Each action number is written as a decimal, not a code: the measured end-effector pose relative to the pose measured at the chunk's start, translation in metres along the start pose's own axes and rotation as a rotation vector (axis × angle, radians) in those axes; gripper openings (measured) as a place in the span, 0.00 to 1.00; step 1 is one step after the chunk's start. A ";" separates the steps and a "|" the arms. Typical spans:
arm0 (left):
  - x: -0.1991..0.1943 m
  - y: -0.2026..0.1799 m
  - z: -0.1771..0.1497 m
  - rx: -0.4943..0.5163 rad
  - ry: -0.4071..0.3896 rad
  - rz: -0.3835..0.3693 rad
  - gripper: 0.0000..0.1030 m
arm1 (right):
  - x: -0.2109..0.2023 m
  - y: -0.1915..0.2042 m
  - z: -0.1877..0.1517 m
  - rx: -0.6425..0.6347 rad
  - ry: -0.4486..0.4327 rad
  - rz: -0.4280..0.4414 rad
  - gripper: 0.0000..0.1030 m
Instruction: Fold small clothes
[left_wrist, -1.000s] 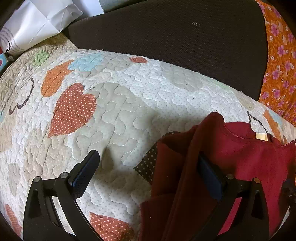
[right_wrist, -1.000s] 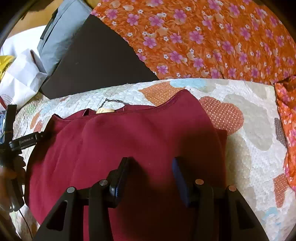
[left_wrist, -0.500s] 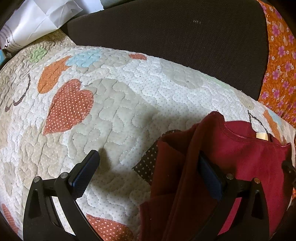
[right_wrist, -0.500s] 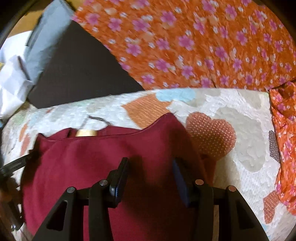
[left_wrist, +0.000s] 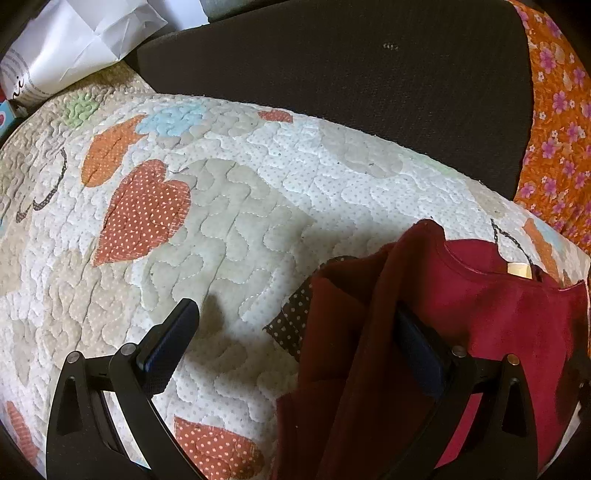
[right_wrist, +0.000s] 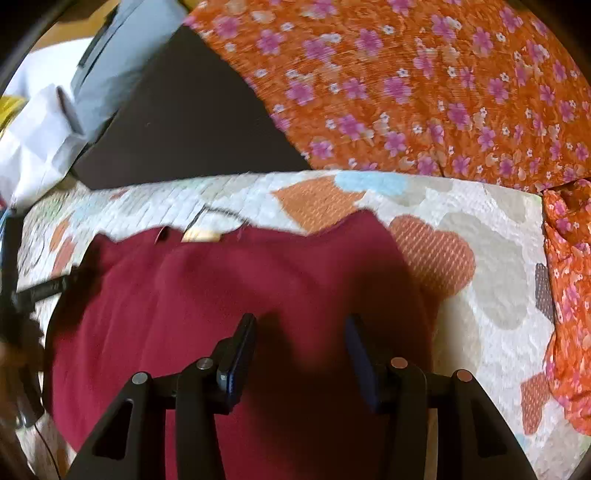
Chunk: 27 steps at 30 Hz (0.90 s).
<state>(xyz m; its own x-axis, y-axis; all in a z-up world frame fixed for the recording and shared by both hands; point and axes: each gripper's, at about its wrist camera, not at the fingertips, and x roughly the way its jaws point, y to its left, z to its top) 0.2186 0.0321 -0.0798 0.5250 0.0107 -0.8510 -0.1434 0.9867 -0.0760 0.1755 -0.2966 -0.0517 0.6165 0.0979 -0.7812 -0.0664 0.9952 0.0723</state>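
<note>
A dark red shirt (right_wrist: 229, 295) lies on a quilted cover (right_wrist: 491, 280), its neck label toward the far side. In the left wrist view the shirt's left edge (left_wrist: 498, 314) is bunched up and draped over the right finger (left_wrist: 417, 350) of my left gripper (left_wrist: 295, 332), which is open wide; the left finger rests over bare quilt (left_wrist: 221, 229). My right gripper (right_wrist: 301, 332) is open, hovering just over the middle of the shirt, holding nothing.
A dark brown cushion (left_wrist: 351, 70) stands behind the quilt. Orange flowered fabric (right_wrist: 406, 92) lies at the back and right. White paper bags (left_wrist: 74, 44) sit at the far left. The left gripper's body shows at the left edge of the right wrist view (right_wrist: 22, 295).
The right wrist view shifts and blurs: the right gripper has moved slightly over the shirt. The left gripper has barely moved; the shirt edge stays draped on its finger.
</note>
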 end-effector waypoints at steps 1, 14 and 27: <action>-0.002 -0.001 0.000 0.002 -0.003 0.000 1.00 | -0.002 0.001 -0.004 -0.002 -0.003 -0.005 0.46; -0.043 -0.026 -0.010 0.050 -0.037 -0.075 0.99 | -0.013 0.004 -0.015 0.021 0.007 -0.027 0.46; -0.068 -0.022 -0.029 0.095 -0.032 -0.078 0.99 | -0.007 0.005 -0.015 0.027 0.032 -0.033 0.46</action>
<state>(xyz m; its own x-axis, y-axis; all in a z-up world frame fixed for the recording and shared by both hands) 0.1615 0.0051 -0.0354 0.5578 -0.0633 -0.8275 -0.0218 0.9956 -0.0908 0.1589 -0.2923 -0.0549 0.5926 0.0654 -0.8029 -0.0249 0.9977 0.0628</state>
